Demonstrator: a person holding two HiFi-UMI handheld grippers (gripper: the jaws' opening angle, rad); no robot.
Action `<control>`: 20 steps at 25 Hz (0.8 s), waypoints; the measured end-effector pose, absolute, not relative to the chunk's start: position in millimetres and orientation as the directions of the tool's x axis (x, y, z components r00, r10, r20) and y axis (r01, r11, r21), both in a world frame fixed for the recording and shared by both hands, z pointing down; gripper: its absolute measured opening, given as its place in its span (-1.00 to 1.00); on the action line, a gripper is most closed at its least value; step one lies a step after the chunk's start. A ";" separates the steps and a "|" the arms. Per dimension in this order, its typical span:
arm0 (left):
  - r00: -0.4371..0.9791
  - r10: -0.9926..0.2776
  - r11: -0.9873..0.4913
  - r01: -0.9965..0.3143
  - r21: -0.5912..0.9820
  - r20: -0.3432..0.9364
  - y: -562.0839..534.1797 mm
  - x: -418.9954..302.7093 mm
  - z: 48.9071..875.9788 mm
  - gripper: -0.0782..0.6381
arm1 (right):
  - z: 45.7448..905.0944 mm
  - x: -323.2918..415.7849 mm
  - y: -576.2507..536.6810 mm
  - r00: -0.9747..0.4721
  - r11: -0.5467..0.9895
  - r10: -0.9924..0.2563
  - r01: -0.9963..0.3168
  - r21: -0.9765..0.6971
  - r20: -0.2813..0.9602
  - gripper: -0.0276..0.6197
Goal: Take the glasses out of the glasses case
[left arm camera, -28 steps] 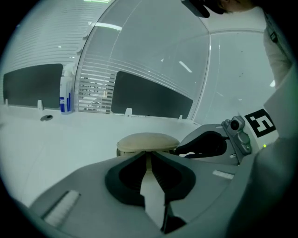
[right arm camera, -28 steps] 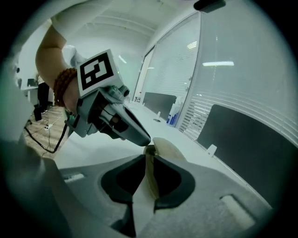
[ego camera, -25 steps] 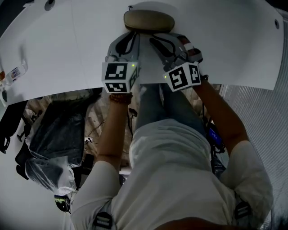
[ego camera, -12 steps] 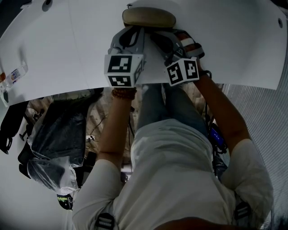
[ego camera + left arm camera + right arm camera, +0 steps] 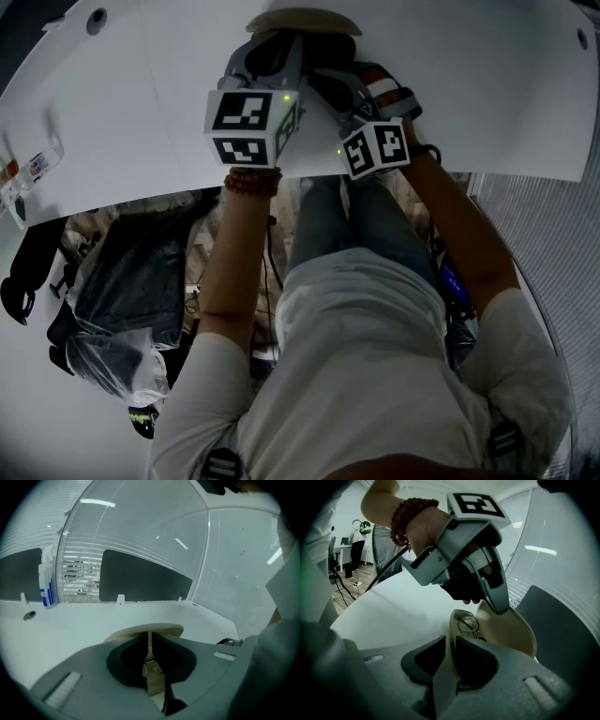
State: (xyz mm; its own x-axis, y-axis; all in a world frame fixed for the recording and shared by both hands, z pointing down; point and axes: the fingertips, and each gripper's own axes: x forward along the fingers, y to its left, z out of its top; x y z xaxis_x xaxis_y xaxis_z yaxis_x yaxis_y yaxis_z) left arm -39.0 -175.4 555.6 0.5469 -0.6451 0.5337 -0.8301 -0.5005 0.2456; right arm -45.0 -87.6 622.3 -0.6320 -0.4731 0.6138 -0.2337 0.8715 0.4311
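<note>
A wide white table (image 5: 141,94) fills the upper part of the head view. Its near edge runs across the person's lap, and a black bag (image 5: 131,281) lies on the floor below at the left. Far back on the table stands 1 white bottle with a blue label (image 5: 47,585), in front of a window wall with slatted blinds (image 5: 79,569). Nothing lies between the grippers and the case.

Both forearms reach forward over the table edge with the 2 grippers angled downward and converging, their marker cubes side by side. A brown beaded bracelet (image 5: 251,181) circles the left wrist.

The tan oval hard-shell glasses case (image 5: 302,19) sits at the far middle of the table, right at the gripper tips, and it is open. The left gripper (image 5: 150,651) is clamped on the thin edge of the raised lid (image 5: 511,630). The right gripper (image 5: 449,667) has its jaws pressed on the rim of the lower shell (image 5: 452,620), having just eased a little wider with that rim between them. Thin wire-framed glasses (image 5: 468,624) lie folded inside the lower shell, just past the right jaws and under the left gripper's fingertips.
</note>
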 end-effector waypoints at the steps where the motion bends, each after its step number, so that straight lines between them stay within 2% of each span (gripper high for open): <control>1: 0.549 -0.632 -0.515 -0.825 0.234 0.547 -178.5 -37.9 555.9 -0.70 | 622.9 -45.0 -87.4 -0.632 0.872 -0.471 -0.229 0.432 0.616 -0.70; 9: 0.553 -0.535 -0.638 -0.760 0.123 0.639 -217.6 -33.4 571.9 -0.71 | 634.2 -45.0 -86.1 -0.646 0.886 -0.439 -0.193 0.422 0.625 -0.68; 20: 0.509 -0.430 -0.710 -0.701 0.069 0.745 -248.2 -39.0 612.7 -0.71 | 639.0 -44.9 -84.9 -0.650 0.877 -0.437 -0.154 0.455 0.622 -0.67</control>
